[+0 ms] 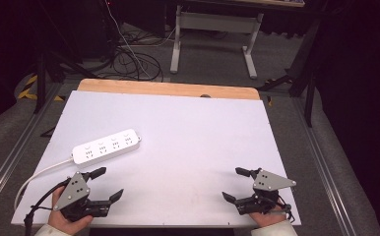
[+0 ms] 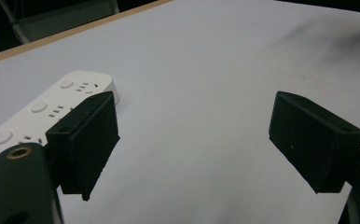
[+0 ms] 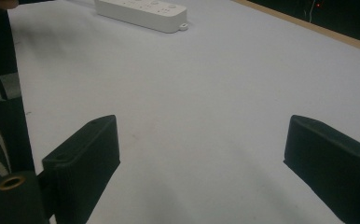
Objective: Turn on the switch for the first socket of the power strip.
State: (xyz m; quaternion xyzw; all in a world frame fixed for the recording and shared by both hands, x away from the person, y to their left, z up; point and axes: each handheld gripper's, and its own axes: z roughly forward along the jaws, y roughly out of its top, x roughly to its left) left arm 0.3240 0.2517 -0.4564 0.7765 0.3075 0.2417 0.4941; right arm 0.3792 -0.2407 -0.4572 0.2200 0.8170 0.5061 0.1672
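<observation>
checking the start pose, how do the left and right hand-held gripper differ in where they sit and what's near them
The left hand-held gripper sits at the table's near left corner, close to the white power strip; the right hand-held gripper sits at the near right corner, far from the strip. The left one's jaws point toward the right, the right one's toward the left. Both are open and hold nothing, and both carry a grey three-cornered plate.

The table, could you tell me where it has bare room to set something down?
The white table is bare across its middle and right, from the power strip to the right edge, and between the left gripper and the right gripper, both open. The near left corner is crowded: strip, its cable, left gripper.
</observation>
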